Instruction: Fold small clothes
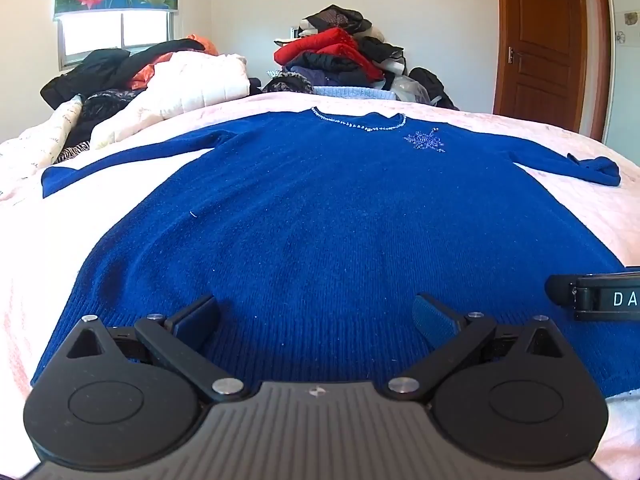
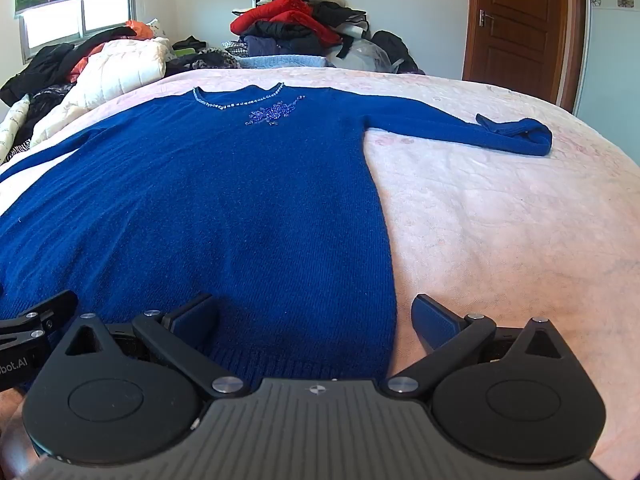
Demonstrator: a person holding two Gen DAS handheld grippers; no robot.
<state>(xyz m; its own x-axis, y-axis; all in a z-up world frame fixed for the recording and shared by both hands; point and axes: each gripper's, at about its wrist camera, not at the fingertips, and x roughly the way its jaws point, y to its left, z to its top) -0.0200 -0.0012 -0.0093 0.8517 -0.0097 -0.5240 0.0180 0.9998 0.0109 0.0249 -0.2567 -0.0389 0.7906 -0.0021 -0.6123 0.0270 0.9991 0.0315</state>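
Blue knitted sweater [image 1: 320, 220] lies flat on the bed [image 2: 500, 208]; left tool [image 1: 316, 316] and right tool [image 2: 316, 316] gape wide at its hem, gripping nothing.

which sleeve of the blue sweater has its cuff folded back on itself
The sleeve stretched toward the door side: its cuff is doubled back. The other sleeve, toward the window, lies straight and flat.

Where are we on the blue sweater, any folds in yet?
Done: the sweater lies spread flat on the bed, front up, both sleeves out. The right sleeve's cuff is doubled over. In hand: nothing; the left gripper and right gripper sit open at the hem. Left: every fold.
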